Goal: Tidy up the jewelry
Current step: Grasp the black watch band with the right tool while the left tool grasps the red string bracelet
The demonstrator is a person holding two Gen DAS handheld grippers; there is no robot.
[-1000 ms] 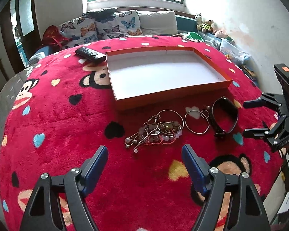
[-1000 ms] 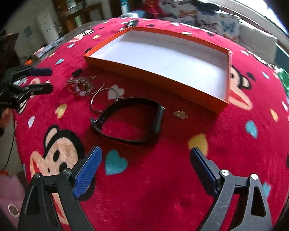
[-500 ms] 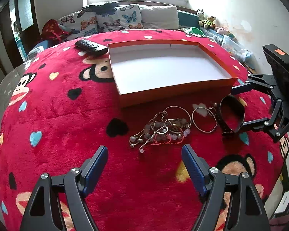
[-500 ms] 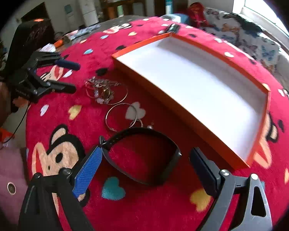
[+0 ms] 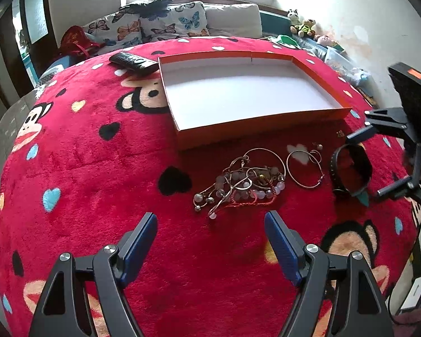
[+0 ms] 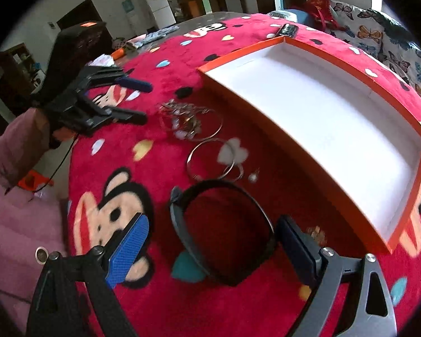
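An orange tray [image 5: 261,125] with a white inside lies empty on the red blanket [image 5: 84,154]; it also shows in the right wrist view [image 6: 336,163]. In front of it lie a tangle of bead bracelets and chains [image 5: 240,184], thin metal hoops [image 5: 304,165] and a black band [image 5: 350,171]. My left gripper [image 5: 210,241] is open, just short of the tangle. My right gripper [image 6: 213,245] is open, its fingers on either side of the black band [image 6: 221,230]. The hoops [image 6: 210,160] and tangle [image 6: 185,120] lie beyond it.
A black remote [image 5: 133,61] lies by the tray's far left corner. A small gold piece [image 6: 317,233] lies near the tray's front edge. Pillows [image 5: 165,25] and soft toys [image 5: 303,26] line the back. A wall stands at the right.
The right gripper has moved forward over the black band, which now lies between its fingers. The left gripper has moved a little closer to the tangle.
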